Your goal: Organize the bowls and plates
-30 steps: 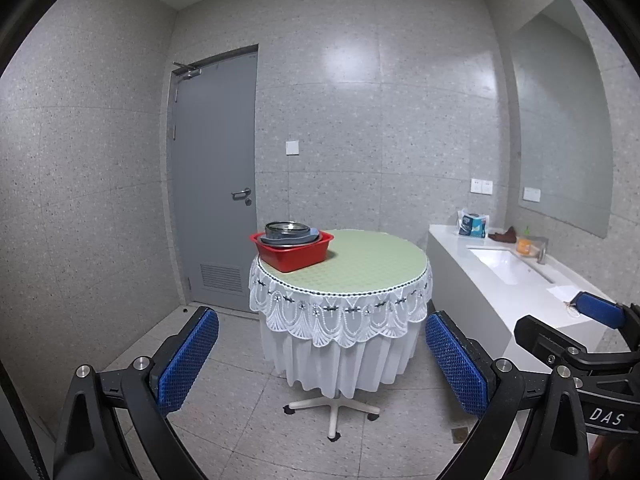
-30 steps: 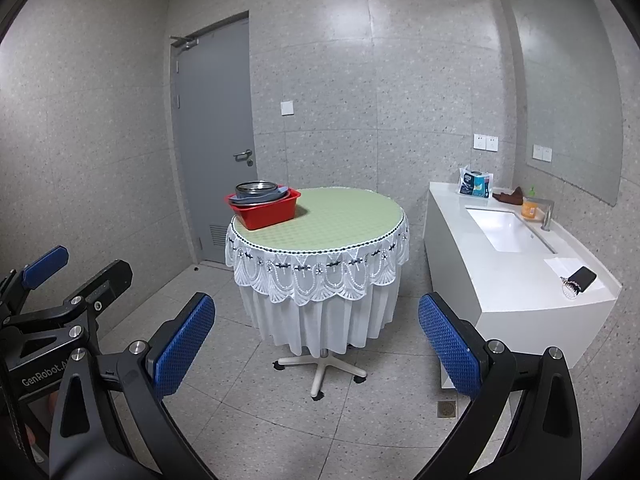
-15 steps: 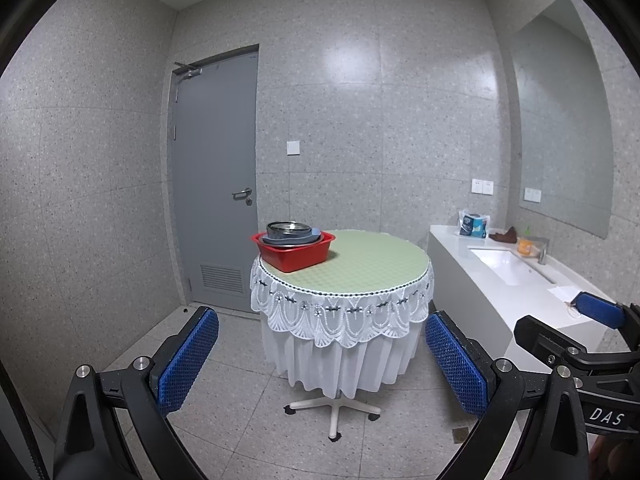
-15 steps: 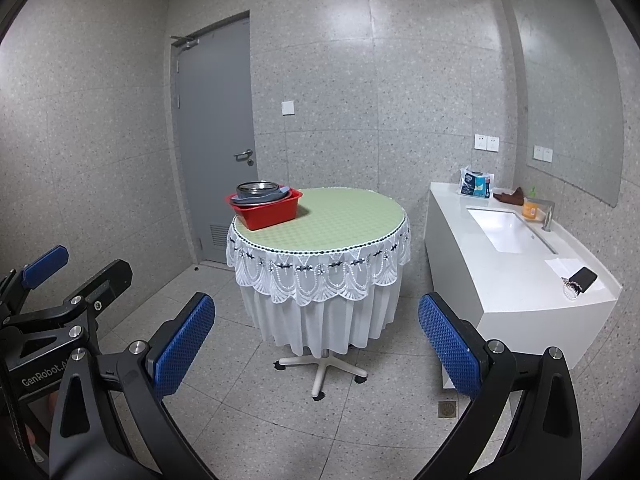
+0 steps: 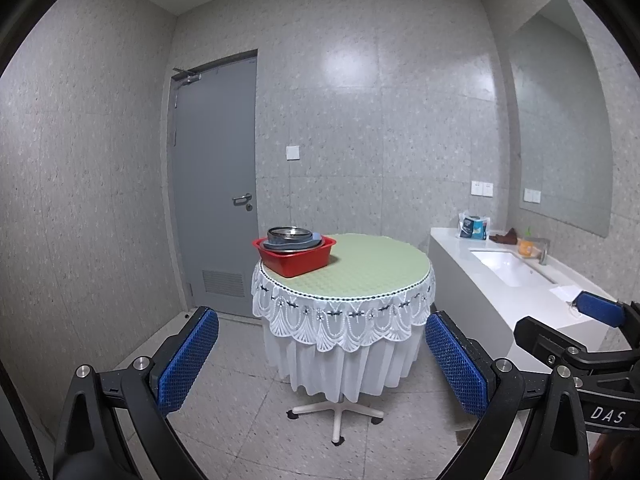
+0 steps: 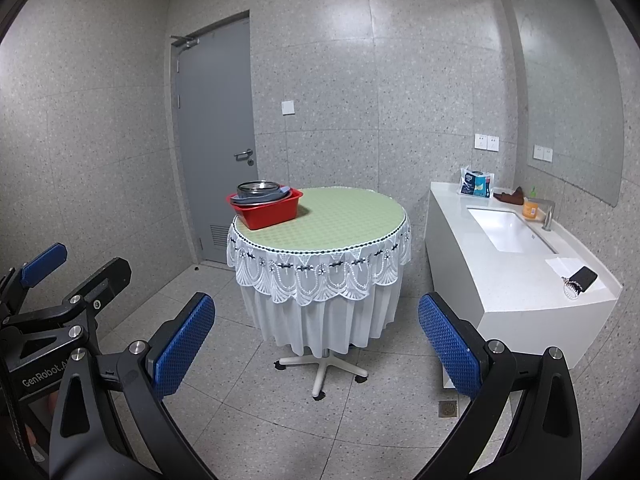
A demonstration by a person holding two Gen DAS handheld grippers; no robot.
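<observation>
The left gripper (image 5: 320, 364), a black two-finger tool with blue textured pads (image 5: 188, 360), is held with its jaws spread wide, and nothing is gripped or touched between them. The right gripper (image 6: 314, 344), of the same black frame and blue padding, is likewise held wide apart and empty. Both are kept well short of the round table (image 5: 372, 268), which is covered with a pale green mat and a white lace-edged cloth and is carried on a white star-shaped pedestal base. A red rectangular plastic basin (image 5: 296, 256) is set on the table at its left edge, on the side nearest the grey door (image 5: 216, 184). A stack of grey plates and bowls (image 5: 292, 240) is held inside the basin, with a shiny steel bowl (image 6: 258, 189) seen on top. The rest of the table top is seen as bare green mat. To the right of the table, a white counter with a sunken sink (image 6: 500, 228) is placed against the wall, and a blue-and-white packet (image 6: 476, 184), an orange bottle (image 6: 530, 208) and a dark phone (image 6: 584, 278) are laid on it. The right gripper's side is seen at the right border of the left wrist view.
</observation>
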